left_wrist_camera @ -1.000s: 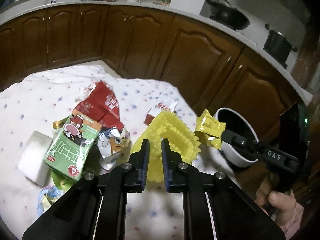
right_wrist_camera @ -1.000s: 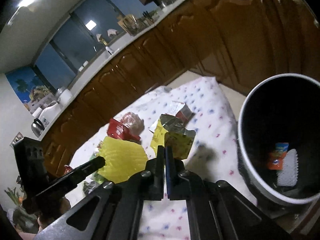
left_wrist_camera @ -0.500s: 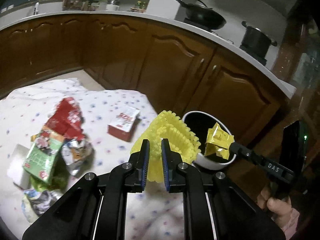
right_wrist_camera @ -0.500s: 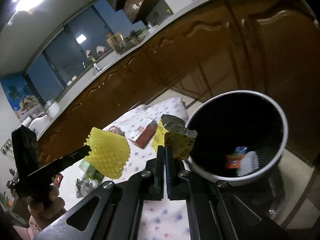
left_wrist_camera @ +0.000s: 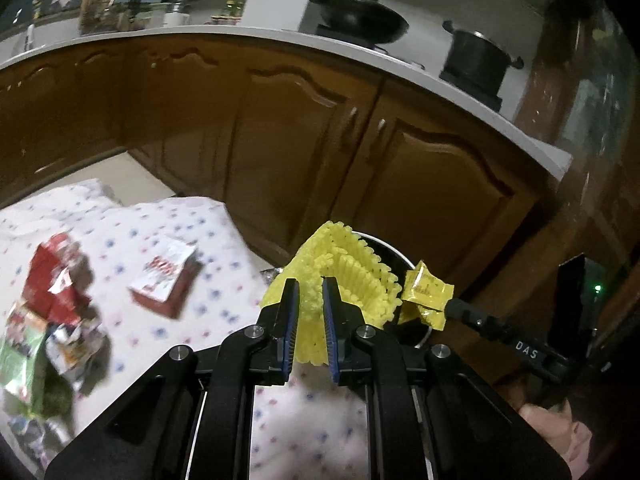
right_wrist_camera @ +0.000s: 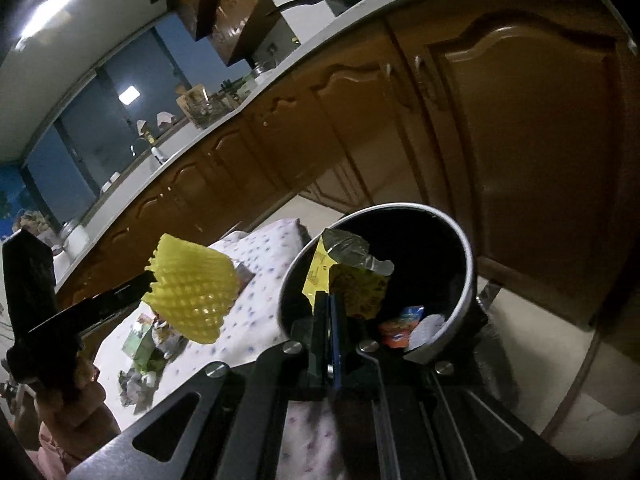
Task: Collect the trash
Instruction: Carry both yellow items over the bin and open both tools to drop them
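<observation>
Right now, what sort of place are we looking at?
A home kitchen, most likely: wooden cabinets run under a pale countertop, and a wok and a lidded pot sit on a stove.

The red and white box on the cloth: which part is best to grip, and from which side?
The red and white box lies flat on the dotted cloth, apart from other trash. Probably come from above and pinch its two long sides; the narrow width should fit between the fingers.

Brown wooden cabinet doors (left_wrist_camera: 432,184) run under a pale countertop (left_wrist_camera: 400,64) that carries a black wok (left_wrist_camera: 356,20) and a dark lidded pot (left_wrist_camera: 476,60), while a white cloth (left_wrist_camera: 200,232) with small coloured dots covers the surface below.
</observation>
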Available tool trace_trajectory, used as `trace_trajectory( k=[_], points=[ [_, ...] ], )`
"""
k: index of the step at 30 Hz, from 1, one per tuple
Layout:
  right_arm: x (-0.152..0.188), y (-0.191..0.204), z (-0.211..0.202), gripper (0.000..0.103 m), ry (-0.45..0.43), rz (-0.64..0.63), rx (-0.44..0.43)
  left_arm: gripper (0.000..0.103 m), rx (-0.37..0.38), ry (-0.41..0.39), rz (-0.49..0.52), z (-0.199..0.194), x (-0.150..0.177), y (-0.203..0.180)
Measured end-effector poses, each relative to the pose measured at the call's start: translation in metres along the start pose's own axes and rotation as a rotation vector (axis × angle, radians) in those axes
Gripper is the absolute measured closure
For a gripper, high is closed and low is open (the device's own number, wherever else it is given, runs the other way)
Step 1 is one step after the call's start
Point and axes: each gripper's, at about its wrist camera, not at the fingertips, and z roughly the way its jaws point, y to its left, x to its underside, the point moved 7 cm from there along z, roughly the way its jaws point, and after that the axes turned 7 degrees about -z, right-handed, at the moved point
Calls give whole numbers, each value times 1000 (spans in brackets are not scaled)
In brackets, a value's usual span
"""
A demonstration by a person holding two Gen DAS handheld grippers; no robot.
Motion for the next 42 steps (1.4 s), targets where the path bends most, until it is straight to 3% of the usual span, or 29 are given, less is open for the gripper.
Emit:
trace_trajectory(
  k=[9,25,28,30,32,33,37,39,41,42],
  points=[
    [-8,-28,20,102,37,0,52,92,1,80,18,57,-5,-26],
    [-2,-47,51,100,129,-5,88,91,0,225,-6,119,16,-29],
    [-1,-52,55,95,144,11,98,75,-23,278,-12,127,23,-26],
    [-1,-56,55,91,145,36,92,70,-13,274,-13,125,23,-26],
    [-2,-59,52,70,133,52,87,61,-17,264,-8,121,23,-26],
    [-2,-58,51,66,127,53,85,61,-14,255,-10,118,22,-25],
    [-2,-51,41,59,103,57,74,60,-12,233,-26,106,22,-19],
    [-2,-46,35,44,79,59,72,52,-17,214,-40,98,21,-13],
    [-2,-38,28,22,52,60,78,35,-33,192,-61,84,25,-4],
    [-1,-34,26,19,41,58,81,32,-37,180,-75,76,29,1]
  ],
)
